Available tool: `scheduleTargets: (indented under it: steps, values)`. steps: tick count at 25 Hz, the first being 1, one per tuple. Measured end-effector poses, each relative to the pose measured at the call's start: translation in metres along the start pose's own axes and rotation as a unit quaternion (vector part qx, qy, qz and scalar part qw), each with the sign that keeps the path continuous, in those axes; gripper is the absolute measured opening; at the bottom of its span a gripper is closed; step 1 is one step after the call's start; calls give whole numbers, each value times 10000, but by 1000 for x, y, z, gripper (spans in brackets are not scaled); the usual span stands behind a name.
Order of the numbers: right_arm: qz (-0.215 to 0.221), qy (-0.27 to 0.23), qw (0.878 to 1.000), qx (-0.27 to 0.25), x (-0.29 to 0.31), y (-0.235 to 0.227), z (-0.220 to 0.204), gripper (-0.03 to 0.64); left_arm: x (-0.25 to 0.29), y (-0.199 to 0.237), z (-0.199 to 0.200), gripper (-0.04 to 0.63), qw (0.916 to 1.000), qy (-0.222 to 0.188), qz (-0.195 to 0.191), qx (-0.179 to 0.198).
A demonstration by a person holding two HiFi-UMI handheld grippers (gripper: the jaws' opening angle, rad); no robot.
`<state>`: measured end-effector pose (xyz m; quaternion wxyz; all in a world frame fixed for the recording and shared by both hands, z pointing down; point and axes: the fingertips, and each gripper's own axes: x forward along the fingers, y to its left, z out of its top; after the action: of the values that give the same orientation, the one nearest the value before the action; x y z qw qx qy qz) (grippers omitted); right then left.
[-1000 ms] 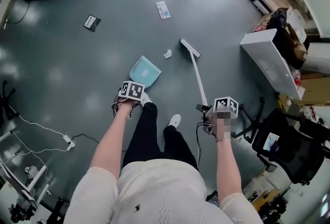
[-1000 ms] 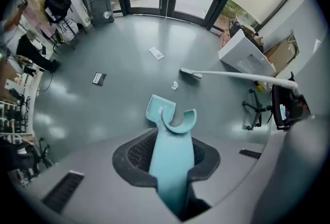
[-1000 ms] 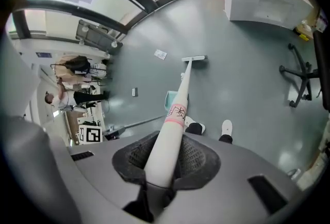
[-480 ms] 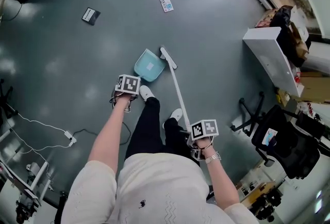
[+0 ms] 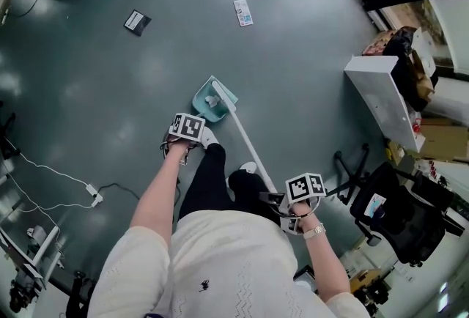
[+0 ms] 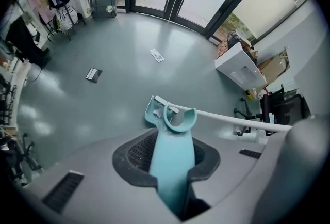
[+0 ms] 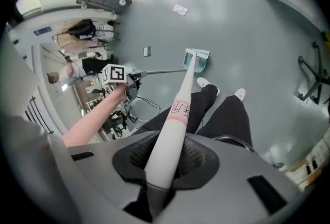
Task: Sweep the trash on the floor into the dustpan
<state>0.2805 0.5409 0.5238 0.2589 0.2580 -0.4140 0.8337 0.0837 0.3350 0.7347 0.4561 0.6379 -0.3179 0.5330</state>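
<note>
The person stands over the grey floor (image 5: 110,111) with a tool in each hand. The left gripper (image 5: 182,139) is clamped on the flat teal handle of the dustpan (image 5: 207,108); in the left gripper view that handle runs straight out between the two jaws, which press against its sides, and ends in a curved clip. The pan sits low on the floor just ahead of the person's white shoes (image 5: 208,138), its mouth turned away from the body. The right gripper (image 5: 287,203) grips the white shaft of the broom (image 5: 249,148); the right gripper view shows the shaft held tight between the jaws, a pink band and red marks further along it. The shaft slants from the right hand forward and to the left, and the broom head (image 5: 223,91) lies across the open mouth of the dustpan, touching its rim. A small crumpled white scrap (image 5: 213,100) lies inside the pan, just behind the broom head. Further out on the floor, well apart from the pan, lie a flat black packet (image 5: 137,21) and a white and blue card (image 5: 243,12). To the right stand a white cabinet (image 5: 381,93) and a black office chair (image 5: 399,210), and at the left a white cable (image 5: 51,177) trails across the floor to a power strip (image 5: 91,191).
</note>
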Motion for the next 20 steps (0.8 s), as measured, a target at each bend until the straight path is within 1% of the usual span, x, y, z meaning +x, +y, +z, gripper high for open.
scheduleTargets:
  steps: [2,4,7,10,13,16,18,20]
  values:
    - [310,-166,9992,189,-15,11,6,86,-4,3,1,92,10000,-34,-21,38]
    - [503,-356,9978,262,-31,19,15,86,-9,7,7,92,9999,-105,-56,-42]
    - [459,-605,9971,111,-49,30,37,86,-20,15,23,92,9993,-224,-118,-284]
    - [449,-889,9950,-31,-73,43,73,86,-33,22,45,92,9985,-346,-138,-401]
    - [507,-1175,9917,-141,-106,52,127,86,-45,30,80,92,9971,-537,-82,-531]
    - [398,-1322,9898,-359,-143,59,192,86,-55,41,125,92,9947,-784,204,-634]
    - [340,-1356,9891,-474,-169,65,242,86,-49,34,150,92,9937,-744,127,-831]
    - [290,-1353,9889,-549,-197,70,298,87,-43,29,181,93,9930,-739,110,-920]
